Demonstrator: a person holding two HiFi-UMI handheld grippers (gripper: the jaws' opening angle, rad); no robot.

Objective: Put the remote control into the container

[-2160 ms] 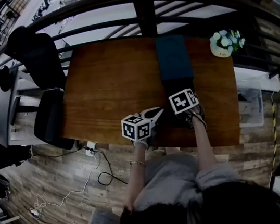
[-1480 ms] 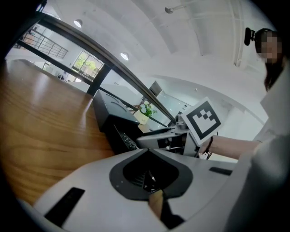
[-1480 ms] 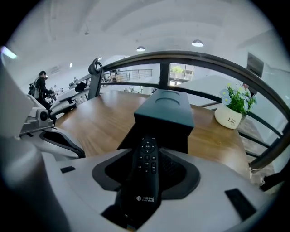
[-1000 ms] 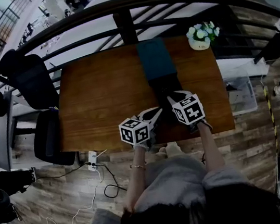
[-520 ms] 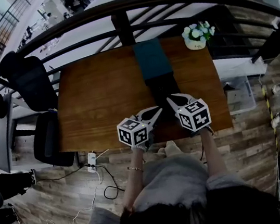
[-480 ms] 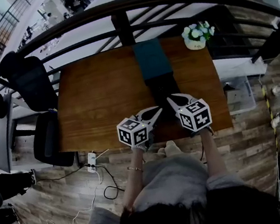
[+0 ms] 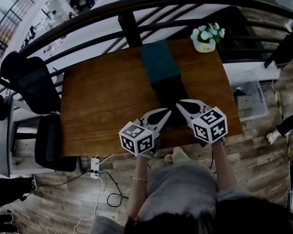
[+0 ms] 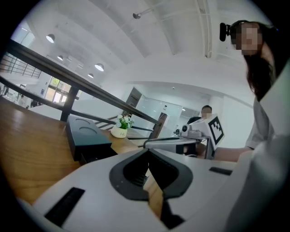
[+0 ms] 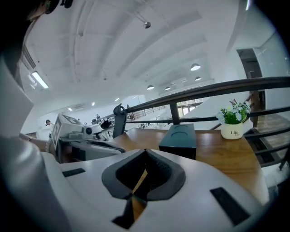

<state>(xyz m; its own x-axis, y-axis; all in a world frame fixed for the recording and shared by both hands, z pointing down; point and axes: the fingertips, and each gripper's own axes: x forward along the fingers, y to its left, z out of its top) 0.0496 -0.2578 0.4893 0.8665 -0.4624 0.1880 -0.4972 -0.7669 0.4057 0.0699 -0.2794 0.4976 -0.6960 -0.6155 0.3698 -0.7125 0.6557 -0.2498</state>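
While both grippers sit at the lower middle of the head view, the black remote control (image 7: pixel 170 94) lies on the wooden table (image 7: pixel 104 93) just below the teal container (image 7: pixel 160 62). Its near end lies between the left gripper (image 7: pixel 162 116) and the right gripper (image 7: pixel 182 104). Both pairs of jaws are pressed together on nothing.
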